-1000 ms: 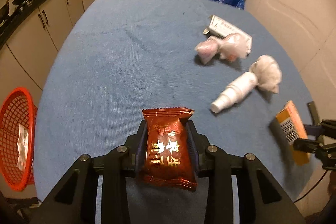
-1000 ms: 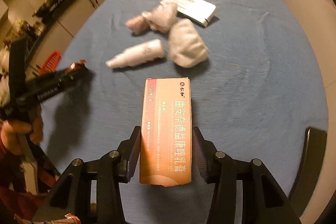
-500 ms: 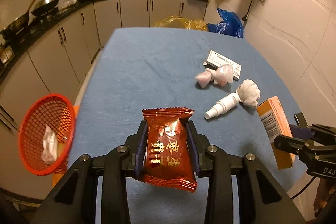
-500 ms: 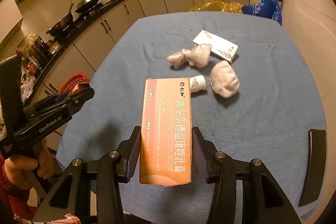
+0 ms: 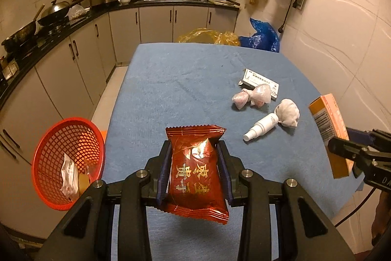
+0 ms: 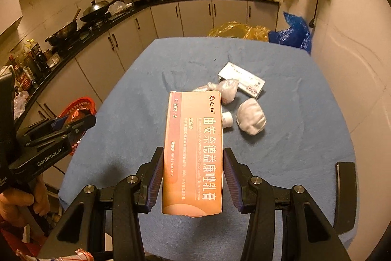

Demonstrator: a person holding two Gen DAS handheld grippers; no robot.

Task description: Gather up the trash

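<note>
Trash is in both of my tools at once, so what matters now is where the bin lies from each. In my left tool (image 5: 194, 171) the fingers are closed onto the sides of a red foil snack packet with gold characters (image 5: 196, 173), its long axis running straight out along the fingers and its crimped end pointing away from me. My right tool (image 6: 193, 181) is likewise clamped on a long orange-and-white cardboard medicine box (image 6: 194, 153), held lengthwise between the pads with most of it sticking forward past the tips.

Off the left edge of the blue cloth-covered tabletop (image 5: 185, 80), lower than its surface, sits the round red plastic mesh basket (image 5: 68, 160), with a crumpled white wrapper already in it. From the left tool it lies to the left and slightly forward, near; from the right wrist view the same basket (image 6: 78, 109) shows well off to the left, partly behind the left tool (image 6: 73, 125). I judge the left hand is clearly the nearer one, so the packet should swing left and drop first, and the box would have to cross over after it.

Farther out on the right half of the tabletop wait a small white spray bottle (image 5: 261, 130), a wadded white tissue (image 5: 288, 113) touching it, a knotted clear plastic bag (image 5: 254, 97) and a flat white carton (image 5: 259, 82).
</note>
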